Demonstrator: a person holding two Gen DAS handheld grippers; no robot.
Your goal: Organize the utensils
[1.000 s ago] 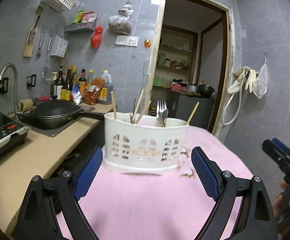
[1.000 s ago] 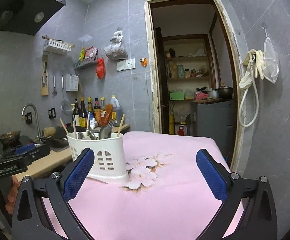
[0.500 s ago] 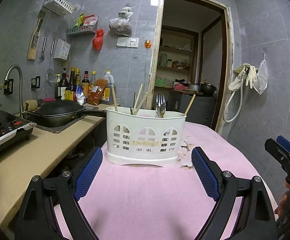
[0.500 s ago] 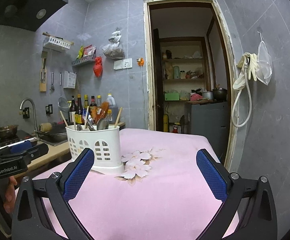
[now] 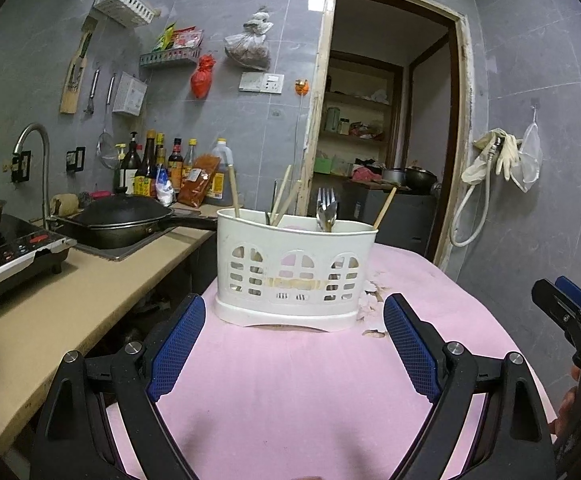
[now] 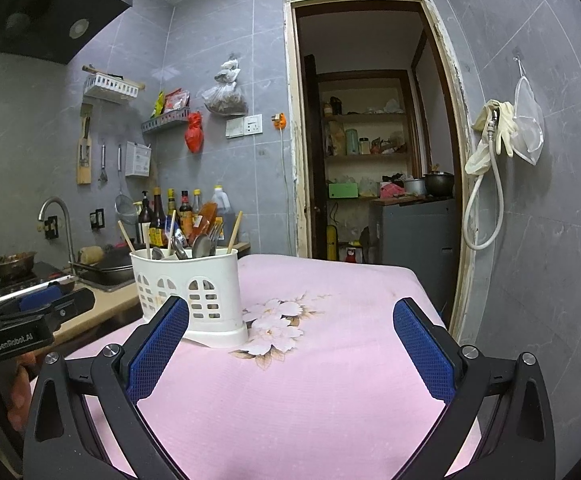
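Note:
A white slotted utensil holder (image 5: 294, 276) stands on the pink tablecloth (image 5: 298, 392), holding chopsticks (image 5: 233, 192), a fork (image 5: 325, 200) and spoons (image 6: 200, 245). It also shows in the right wrist view (image 6: 194, 292) at left. My left gripper (image 5: 292, 344) is open and empty, just short of the holder and centred on it. My right gripper (image 6: 290, 344) is open and empty, over the cloth to the right of the holder, and shows at the right edge of the left wrist view (image 5: 570, 320).
A beige counter (image 5: 70, 304) runs along the left with a black wok (image 5: 118, 220), an induction cooker (image 5: 10, 252), a tap (image 5: 30, 152) and sauce bottles (image 5: 158, 168). A doorway (image 6: 374, 152) opens behind the table. A hose and gloves (image 6: 490, 140) hang on the right wall.
Both grippers have pulled back and lowered a little, so the holder sits lower and a bit farther in view. Both stay open and empty.

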